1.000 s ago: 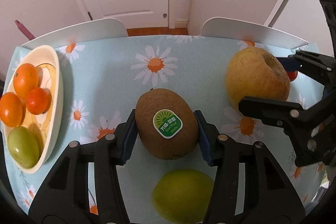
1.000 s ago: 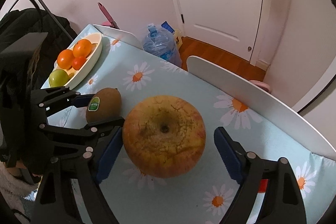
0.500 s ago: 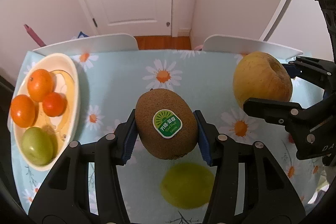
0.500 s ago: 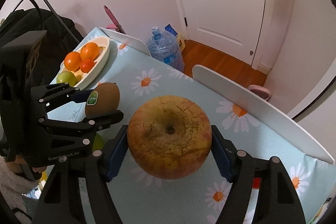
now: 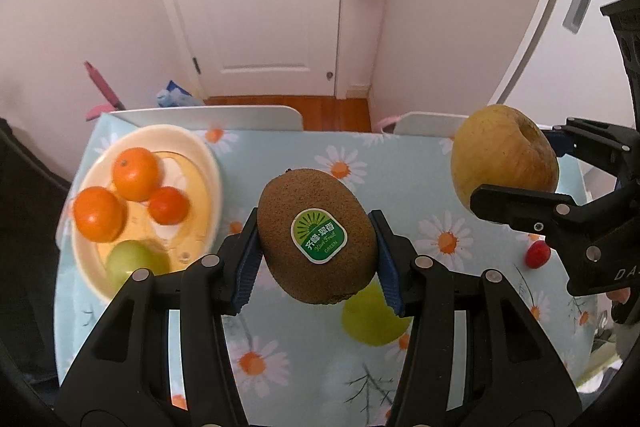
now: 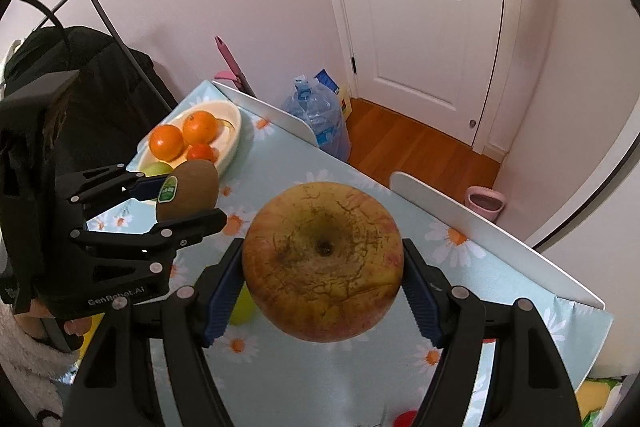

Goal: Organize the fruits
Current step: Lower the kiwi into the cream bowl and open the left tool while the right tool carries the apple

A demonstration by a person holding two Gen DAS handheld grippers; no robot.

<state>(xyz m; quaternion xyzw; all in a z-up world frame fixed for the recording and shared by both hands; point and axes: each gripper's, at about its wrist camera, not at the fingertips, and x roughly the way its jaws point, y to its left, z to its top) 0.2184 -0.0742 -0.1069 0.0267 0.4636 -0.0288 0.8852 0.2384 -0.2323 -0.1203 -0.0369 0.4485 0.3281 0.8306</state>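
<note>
Four fruits sit in the bowl (image 5: 208, 163) already, my left gripper (image 5: 318, 255) clamps the kiwi (image 5: 316, 239) aloft, right gripper (image 6: 322, 291) clamps the apple (image 6: 322, 259), green fruit (image 5: 372, 319) waits on the table.

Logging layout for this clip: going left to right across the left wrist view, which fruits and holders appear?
Bowl of oranges → kiwi in the left gripper → apple in the right gripper.
</note>
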